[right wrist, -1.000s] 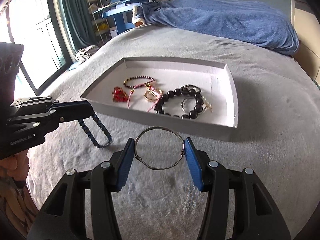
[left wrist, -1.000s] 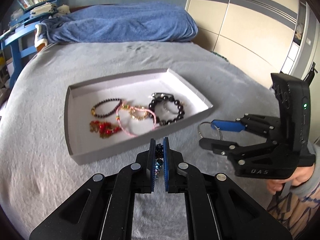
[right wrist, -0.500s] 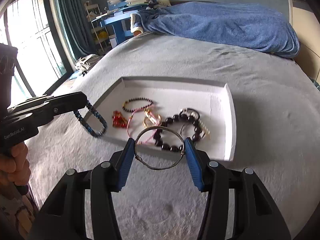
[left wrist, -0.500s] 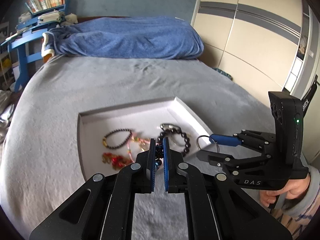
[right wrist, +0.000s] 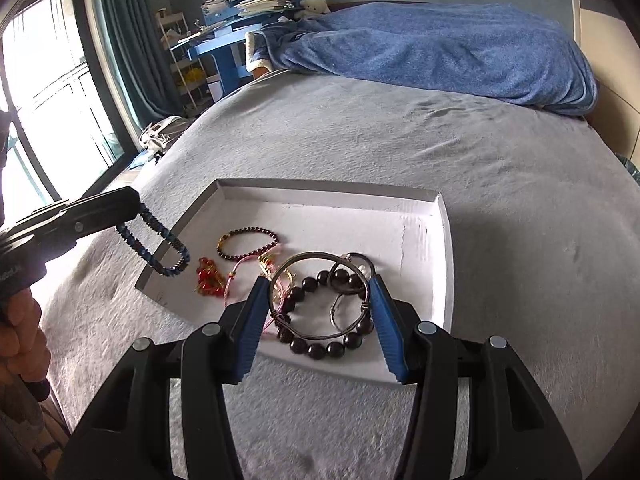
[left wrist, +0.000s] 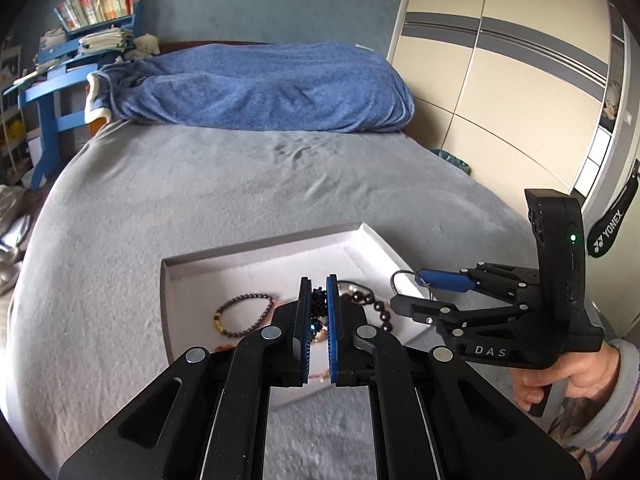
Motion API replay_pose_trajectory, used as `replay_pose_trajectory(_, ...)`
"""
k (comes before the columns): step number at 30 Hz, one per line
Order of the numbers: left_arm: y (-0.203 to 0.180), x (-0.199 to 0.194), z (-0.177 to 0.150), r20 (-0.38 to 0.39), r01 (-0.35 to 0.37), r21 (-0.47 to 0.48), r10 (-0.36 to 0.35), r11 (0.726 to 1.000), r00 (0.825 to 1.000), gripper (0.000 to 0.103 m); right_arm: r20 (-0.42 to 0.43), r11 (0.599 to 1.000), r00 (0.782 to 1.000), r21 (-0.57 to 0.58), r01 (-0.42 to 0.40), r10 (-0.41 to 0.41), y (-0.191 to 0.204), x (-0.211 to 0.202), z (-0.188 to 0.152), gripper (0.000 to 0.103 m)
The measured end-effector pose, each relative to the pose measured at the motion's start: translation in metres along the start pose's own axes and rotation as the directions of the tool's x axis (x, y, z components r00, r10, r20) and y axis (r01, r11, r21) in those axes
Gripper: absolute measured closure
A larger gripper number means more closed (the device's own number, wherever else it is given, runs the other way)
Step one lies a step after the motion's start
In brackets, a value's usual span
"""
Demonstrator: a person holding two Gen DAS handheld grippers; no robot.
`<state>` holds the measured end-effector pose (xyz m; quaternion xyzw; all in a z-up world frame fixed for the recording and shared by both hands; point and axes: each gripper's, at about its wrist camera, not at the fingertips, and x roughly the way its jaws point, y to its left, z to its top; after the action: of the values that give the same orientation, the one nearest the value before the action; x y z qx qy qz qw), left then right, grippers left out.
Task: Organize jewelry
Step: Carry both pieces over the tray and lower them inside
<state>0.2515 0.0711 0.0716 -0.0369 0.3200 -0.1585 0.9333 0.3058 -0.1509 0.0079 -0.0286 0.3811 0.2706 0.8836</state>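
Note:
A white tray (right wrist: 440, 264) lies on the grey bed and also shows in the left wrist view (left wrist: 256, 264). It holds a dark red bead bracelet (right wrist: 247, 242), a red charm piece (right wrist: 208, 278), a pink cord bracelet (right wrist: 236, 276) and a large black bead bracelet (right wrist: 324, 344). My left gripper (left wrist: 319, 284) is shut on a dark blue beaded bracelet (right wrist: 160, 246) that hangs over the tray's left edge. My right gripper (right wrist: 320, 296) is shut on a silver wire bangle (right wrist: 280, 308), held above the tray's near side.
A blue blanket (right wrist: 440, 48) lies heaped at the head of the bed. A blue desk with books (right wrist: 236, 20) stands at the back left near a window. Wardrobe doors (left wrist: 500, 80) stand on the right of the bed.
Both grippers have risen and moved forward over the tray with their bracelets. The blue bracelet went from the bed beside the tray to above its left edge.

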Motion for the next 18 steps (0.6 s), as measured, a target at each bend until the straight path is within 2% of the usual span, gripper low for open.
replay_pose_trajectory(12, 0.017, 0.027, 0.011, -0.030, -0.031, -0.015, 0.030, 0.999, 0.999, 0.095, -0.036, 1.000, 0.999, 0.017, 0.000, 0.001, -0.004, 0.032, 0.013, 0.052)
replay_pose_trajectory(18, 0.026, 0.046, 0.004, -0.079, -0.048, -0.021, 0.046, 0.999, 0.996, 0.095, -0.068, 1.000, 0.998, 0.027, 0.007, -0.005, -0.007, 0.054, 0.015, 0.052)
